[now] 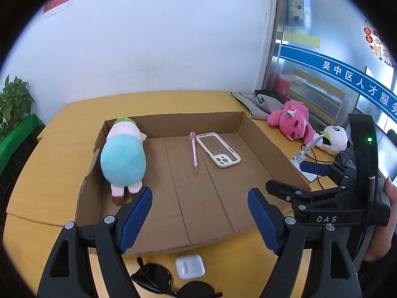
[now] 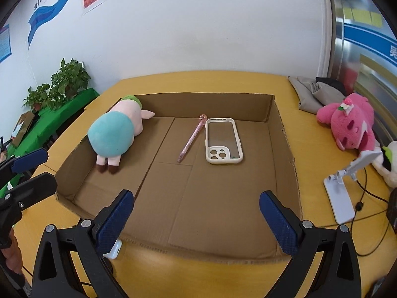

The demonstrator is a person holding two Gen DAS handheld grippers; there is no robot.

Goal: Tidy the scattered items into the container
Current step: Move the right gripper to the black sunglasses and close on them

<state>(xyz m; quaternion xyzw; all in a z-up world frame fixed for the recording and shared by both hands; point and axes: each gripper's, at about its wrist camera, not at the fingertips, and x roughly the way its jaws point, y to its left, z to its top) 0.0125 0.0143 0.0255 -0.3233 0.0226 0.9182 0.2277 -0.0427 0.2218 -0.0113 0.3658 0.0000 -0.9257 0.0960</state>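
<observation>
A shallow cardboard tray lies on the yellow table. Inside it lie a pink-and-teal plush, a pink pen and a white phone case. Outside, at the tray's near edge, lie a white earbud case and black sunglasses. My left gripper is open and empty above the tray's near edge. My right gripper is open and empty above the tray's near part; it also shows in the left wrist view.
A pink plush, a white panda plush, a white phone stand with cable, and grey cloth lie on the table right of the tray. Potted plants stand at far left.
</observation>
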